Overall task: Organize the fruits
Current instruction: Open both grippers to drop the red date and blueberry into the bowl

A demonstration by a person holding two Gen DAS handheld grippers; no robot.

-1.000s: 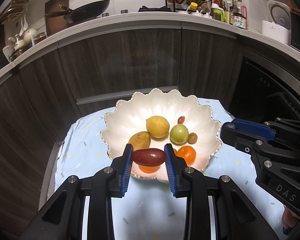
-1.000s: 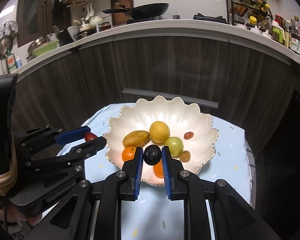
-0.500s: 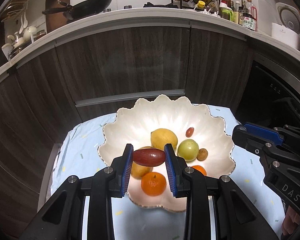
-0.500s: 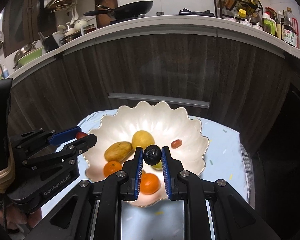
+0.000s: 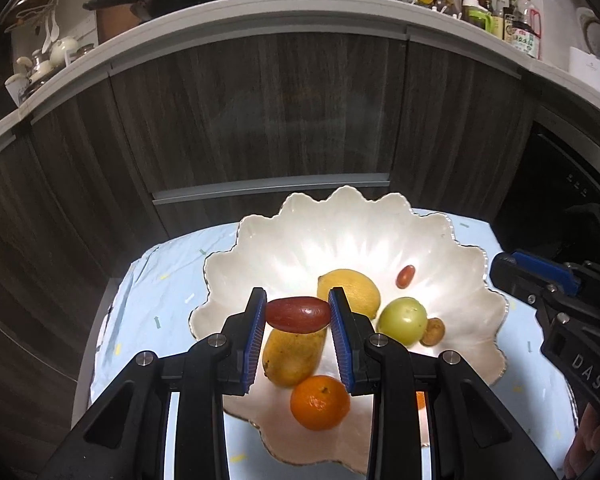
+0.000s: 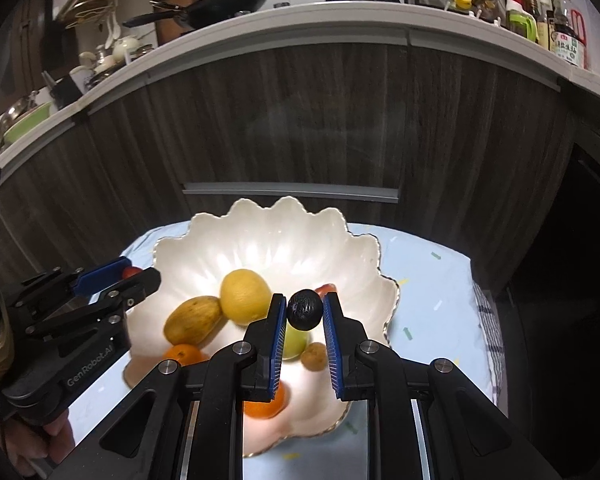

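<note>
Both grippers have advanced over the scalloped white bowl point(image 5: 340, 236). The left gripper point(image 5: 297, 316) clamps a red oblong fruit point(image 5: 298, 314), the right gripper point(image 6: 304, 312) a wrinkled dark fruit point(image 6: 305, 309), poised above the bowl's near half for dropping.

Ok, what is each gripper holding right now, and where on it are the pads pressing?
The left gripper clamps a dark red oblong fruit by its two ends. The right gripper pinches a small black wrinkled fruit across its sides.
</note>
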